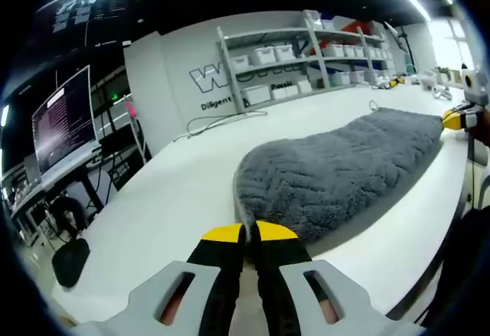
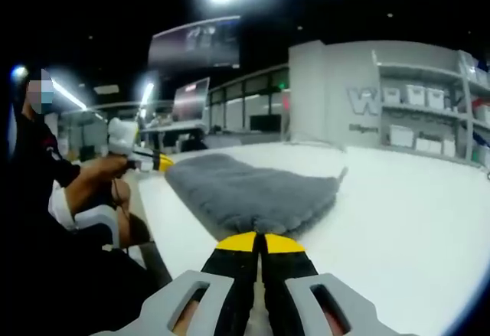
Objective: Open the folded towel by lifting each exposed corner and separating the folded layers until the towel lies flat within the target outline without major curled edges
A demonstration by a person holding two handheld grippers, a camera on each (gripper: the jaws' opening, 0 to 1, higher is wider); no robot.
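Pinching the near edge of the grey towel (image 1: 337, 171), the left gripper (image 1: 250, 233) has its jaws clamped on it; towel runs toward two o'clock. Over in the right gripper view, the right gripper (image 2: 262, 241) clamps the opposite end (image 2: 249, 190). Spreading step, I'd judge; next, pull apart and lay flat.

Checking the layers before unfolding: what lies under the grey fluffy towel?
The grey fluffy towel rests on the white table. A darker strip edges its near side; anything beneath is covered.
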